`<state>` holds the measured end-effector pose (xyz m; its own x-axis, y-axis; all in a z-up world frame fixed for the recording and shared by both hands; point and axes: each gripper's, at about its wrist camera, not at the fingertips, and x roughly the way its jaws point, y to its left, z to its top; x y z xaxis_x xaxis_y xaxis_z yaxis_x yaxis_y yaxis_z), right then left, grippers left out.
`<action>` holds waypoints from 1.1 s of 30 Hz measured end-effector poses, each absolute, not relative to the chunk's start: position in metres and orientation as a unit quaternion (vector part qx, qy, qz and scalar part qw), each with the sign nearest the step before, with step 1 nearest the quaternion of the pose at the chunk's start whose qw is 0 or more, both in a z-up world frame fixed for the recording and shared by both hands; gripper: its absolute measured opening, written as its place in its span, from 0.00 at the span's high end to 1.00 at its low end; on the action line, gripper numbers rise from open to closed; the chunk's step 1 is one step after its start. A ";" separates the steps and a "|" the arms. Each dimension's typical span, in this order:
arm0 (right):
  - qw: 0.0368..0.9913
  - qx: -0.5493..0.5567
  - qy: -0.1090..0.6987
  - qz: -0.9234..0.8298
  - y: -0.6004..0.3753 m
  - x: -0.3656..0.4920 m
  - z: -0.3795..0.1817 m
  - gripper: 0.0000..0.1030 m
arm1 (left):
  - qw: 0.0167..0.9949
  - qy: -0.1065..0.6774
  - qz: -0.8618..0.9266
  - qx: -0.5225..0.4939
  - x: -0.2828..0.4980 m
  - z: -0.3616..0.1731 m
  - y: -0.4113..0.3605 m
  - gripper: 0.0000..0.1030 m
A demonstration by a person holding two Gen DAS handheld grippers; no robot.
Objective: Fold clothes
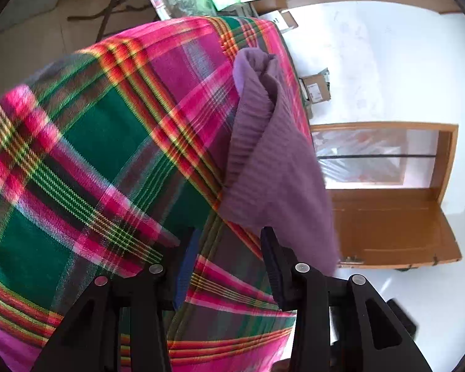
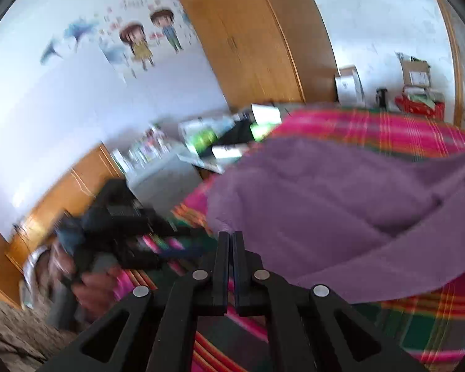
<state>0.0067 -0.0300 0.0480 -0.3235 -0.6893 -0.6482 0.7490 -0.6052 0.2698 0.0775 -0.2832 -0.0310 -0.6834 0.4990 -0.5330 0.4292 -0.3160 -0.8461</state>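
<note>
Garment: a purple ribbed knit lies in a loose heap on the plaid cloth, folded over itself, toward the far edge of that cloth; from the right wrist view it shows as a broad purple mass just ahead of the tongs.
Surface: a pink, green and orange checked cloth covers whatever carries the garment; I cannot tell what lies beneath it.
Left gripper: fingers spread wide apart, nothing between them; the right-hand finger sits against the near hem of the knit, the other finger is blurred over the plaid.
Right gripper: fingers pressed together with only a thin slit between them, tips just at the near left edge of the knit; whether a bit of fabric is pinched I cannot tell.
Person: a blurred hand holds the left tool low at the left.
Room: wooden wardrobe, wall stickers, cardboard boxes.
</note>
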 end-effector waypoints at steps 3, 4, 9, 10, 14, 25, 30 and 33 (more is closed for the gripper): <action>0.421 0.386 0.051 -0.820 -0.025 0.006 0.040 0.98 | 0.026 -0.597 0.700 -0.391 0.080 -0.036 -0.282 0.58; 0.406 0.386 0.065 -0.826 -0.025 0.005 0.035 0.98 | 0.027 -0.599 0.699 -0.389 0.080 -0.037 -0.282 0.58; 0.336 0.370 0.106 -0.860 -0.021 -0.004 0.026 0.98 | 0.021 -0.610 0.696 -0.378 0.083 -0.039 -0.278 0.56; 0.331 0.369 0.109 -0.862 -0.022 -0.006 0.025 0.98 | 0.019 -0.609 0.697 -0.377 0.081 -0.038 -0.277 0.56; 0.323 0.366 0.120 -0.865 -0.026 -0.005 0.017 0.98 | 0.009 -0.597 0.710 -0.374 0.080 -0.034 -0.275 0.55; 0.316 0.382 0.097 -0.863 -0.022 -0.012 0.003 0.98 | -0.020 -0.501 0.776 -0.381 0.044 -0.005 -0.263 0.44; 0.319 0.388 0.090 -0.860 -0.021 -0.013 0.000 0.98 | -0.020 -0.488 0.792 -0.367 0.032 -0.001 -0.268 0.43; 0.322 0.391 0.081 -0.858 -0.018 -0.015 0.000 0.98 | -0.010 -0.477 0.806 -0.350 0.024 0.006 -0.269 0.43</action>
